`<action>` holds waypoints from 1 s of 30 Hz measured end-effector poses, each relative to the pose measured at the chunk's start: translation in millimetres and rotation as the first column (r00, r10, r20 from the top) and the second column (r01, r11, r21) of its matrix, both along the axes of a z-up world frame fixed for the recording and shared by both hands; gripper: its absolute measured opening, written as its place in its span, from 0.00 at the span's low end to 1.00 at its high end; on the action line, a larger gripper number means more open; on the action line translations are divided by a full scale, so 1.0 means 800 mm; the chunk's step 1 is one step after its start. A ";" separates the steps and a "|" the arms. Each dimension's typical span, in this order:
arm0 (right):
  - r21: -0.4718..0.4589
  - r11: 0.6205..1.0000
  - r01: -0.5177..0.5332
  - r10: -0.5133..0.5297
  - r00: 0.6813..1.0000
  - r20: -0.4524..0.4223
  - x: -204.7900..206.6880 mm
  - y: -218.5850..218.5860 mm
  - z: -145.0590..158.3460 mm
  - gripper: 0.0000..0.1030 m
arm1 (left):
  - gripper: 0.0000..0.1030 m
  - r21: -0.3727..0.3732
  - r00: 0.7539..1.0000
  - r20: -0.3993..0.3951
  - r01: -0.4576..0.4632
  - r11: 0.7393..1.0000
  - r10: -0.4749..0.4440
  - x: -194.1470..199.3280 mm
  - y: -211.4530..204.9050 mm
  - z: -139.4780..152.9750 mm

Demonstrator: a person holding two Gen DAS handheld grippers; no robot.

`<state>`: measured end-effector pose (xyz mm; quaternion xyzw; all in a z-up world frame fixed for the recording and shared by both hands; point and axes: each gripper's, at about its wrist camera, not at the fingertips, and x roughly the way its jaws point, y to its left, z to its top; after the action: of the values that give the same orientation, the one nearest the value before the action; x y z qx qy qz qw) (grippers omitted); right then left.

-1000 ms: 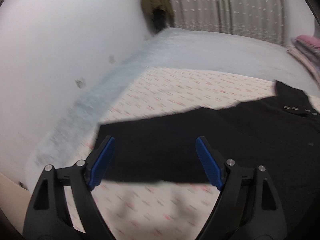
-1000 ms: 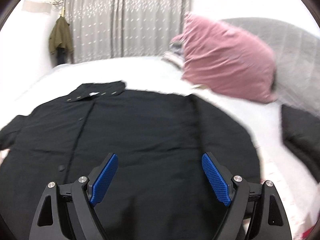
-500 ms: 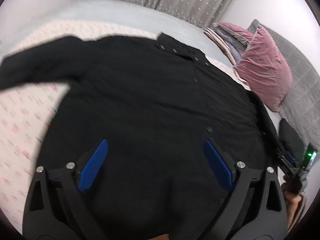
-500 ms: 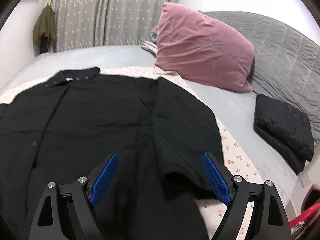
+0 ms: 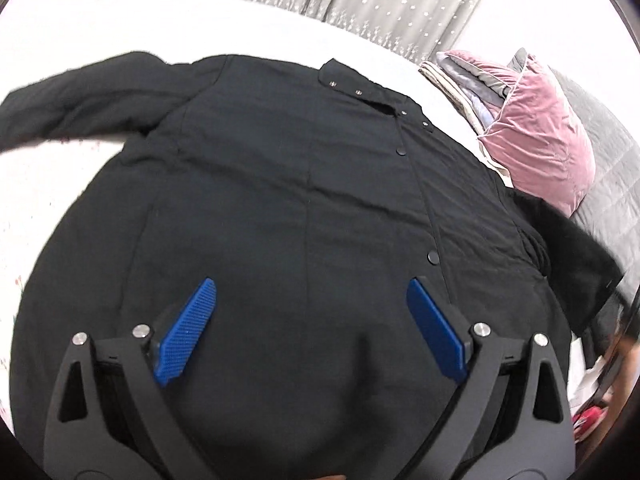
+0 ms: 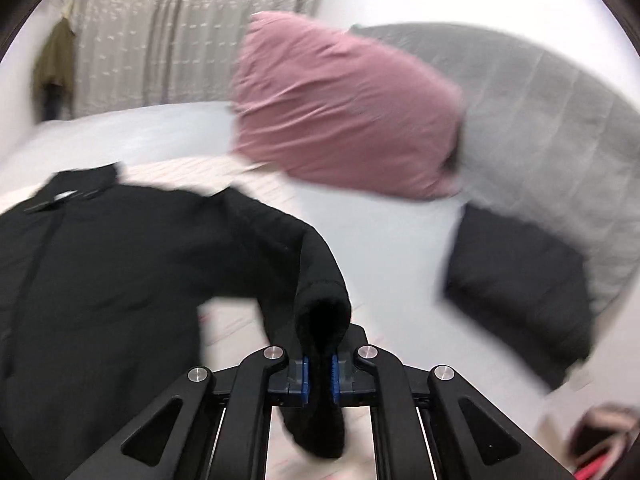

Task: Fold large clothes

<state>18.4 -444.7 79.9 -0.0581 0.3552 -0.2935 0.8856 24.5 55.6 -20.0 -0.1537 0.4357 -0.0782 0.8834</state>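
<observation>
A black button-front coat (image 5: pixel 288 208) lies spread face up on the bed (image 5: pixel 60 184), filling the space ahead of the left hand-held gripper (image 5: pixel 311 320). That gripper hangs over the lower part of the coat with its blue pads (image 5: pixel 186 330) spread wide and nothing between them. Half a second ago it framed much the same view; the coat now sits a little closer and fuller beneath it, and one sleeve stretches away to its far left.

The right hand-held gripper (image 6: pixel 319 372) has changed most. Half a second ago its jaws stood wide above the coat's right side, with the sleeve folded flat across the front. Now the jaws are nearly together, pinching the cuff end of the right sleeve (image 6: pixel 320 312), which rises in a bunched arc from the shoulder to the gripper. The picture is blurred with motion.

Ahead and to the right of this gripper a pink velvet pillow (image 6: pixel 344 108) leans on a grey quilted headboard (image 6: pixel 552 120). A folded black garment (image 6: pixel 520 284) lies on the bed to the right. Grey curtains (image 6: pixel 180 32) hang beyond
</observation>
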 end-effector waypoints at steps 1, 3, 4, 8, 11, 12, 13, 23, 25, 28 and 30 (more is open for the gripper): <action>-0.031 0.999 0.026 -0.026 1.000 0.001 0.006 -0.014 0.009 0.06 | 0.93 0.014 1.000 0.010 0.003 1.000 -0.003 0.003 -0.002 0.001; -0.120 0.988 0.097 -0.098 0.995 0.001 0.027 -0.054 0.031 0.06 | 0.93 0.033 1.000 0.021 0.002 0.999 -0.002 0.007 -0.003 0.000; -0.149 0.982 0.118 -0.120 0.993 -0.003 0.038 -0.067 0.036 0.06 | 0.93 0.039 1.000 0.026 -0.001 0.999 0.000 0.009 -0.003 0.000; -0.278 0.938 0.206 -0.222 0.974 -0.030 0.093 -0.122 0.045 0.05 | 0.93 0.033 0.999 0.039 -0.015 0.999 0.013 0.017 0.004 -0.006; -0.365 0.902 0.229 -0.265 0.963 -0.050 0.136 -0.151 0.037 0.05 | 0.93 0.041 0.999 0.039 -0.020 0.999 0.018 0.024 0.007 -0.012; -0.408 0.884 0.229 -0.277 0.959 -0.060 0.157 -0.160 0.029 0.05 | 0.93 0.053 0.999 0.036 -0.020 0.998 0.018 0.026 0.007 -0.016; -0.435 0.871 0.229 -0.286 0.956 -0.067 0.175 -0.170 0.025 0.05 | 0.93 0.065 0.999 0.032 -0.017 0.998 0.015 0.027 0.007 -0.019; -0.643 0.728 0.239 -0.446 0.877 -0.179 0.225 -0.212 -0.104 0.69 | 0.93 0.282 0.994 0.052 0.079 0.956 -0.098 0.028 -0.016 -0.015; -0.575 0.783 0.239 -0.410 0.893 -0.187 0.208 -0.204 -0.095 0.70 | 0.93 0.305 0.993 0.053 0.080 0.949 -0.101 0.026 -0.013 -0.010; -0.322 0.929 0.180 -0.252 0.947 -0.197 0.174 -0.182 -0.066 0.74 | 0.93 0.311 0.997 0.043 0.054 0.949 -0.071 0.024 0.002 -0.003; -0.175 0.979 0.102 -0.139 0.967 -0.214 0.161 -0.159 -0.051 0.74 | 0.93 0.300 0.997 0.026 0.058 0.952 -0.069 0.032 0.014 0.005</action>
<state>147.3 -571.6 39.3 -0.1415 0.4309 -0.3664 0.8124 49.8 67.2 -15.6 -0.0029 0.4312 -0.0427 0.9013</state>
